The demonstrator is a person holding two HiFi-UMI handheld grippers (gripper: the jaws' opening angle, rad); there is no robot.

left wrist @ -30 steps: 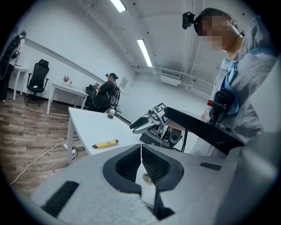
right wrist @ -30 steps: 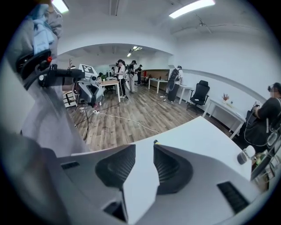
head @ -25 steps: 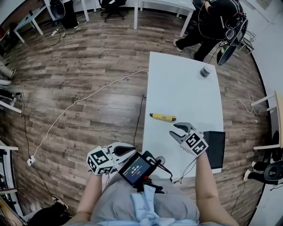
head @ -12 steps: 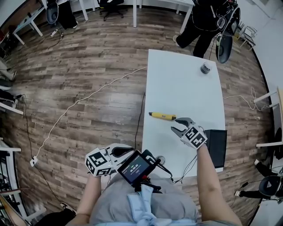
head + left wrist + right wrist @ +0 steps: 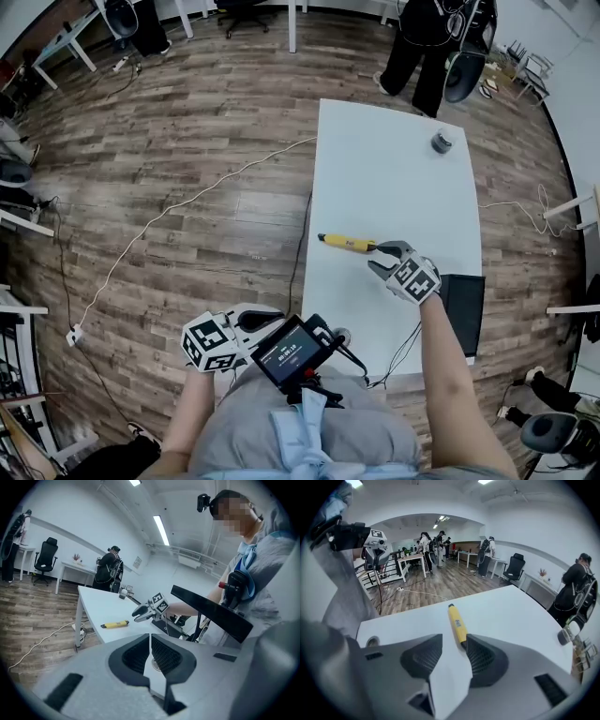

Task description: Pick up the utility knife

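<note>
The yellow utility knife (image 5: 347,245) lies flat near the left edge of the white table (image 5: 394,178), dark tip to the left. My right gripper (image 5: 380,257) is low over its right end. In the right gripper view the knife (image 5: 457,620) runs away from me, its near end just inside the right jaw. The right gripper (image 5: 452,641) is open, its jaws have just been opening, and the pads do not press the knife. My left gripper (image 5: 272,319) hangs shut and empty off the table's near left corner. In its own view the left gripper (image 5: 150,639) faces the knife (image 5: 115,624).
A small grey roll (image 5: 441,142) stands at the table's far right. A black pad (image 5: 461,305) lies at the near right edge, by a cable grommet (image 5: 339,337). A screen device (image 5: 291,354) sits at my chest. A person (image 5: 427,42) stands beyond the table's far end.
My right gripper has dropped and slid toward the knife's right end, jaws spreading wider. The left gripper has stayed put. The person at the far end has shifted.
</note>
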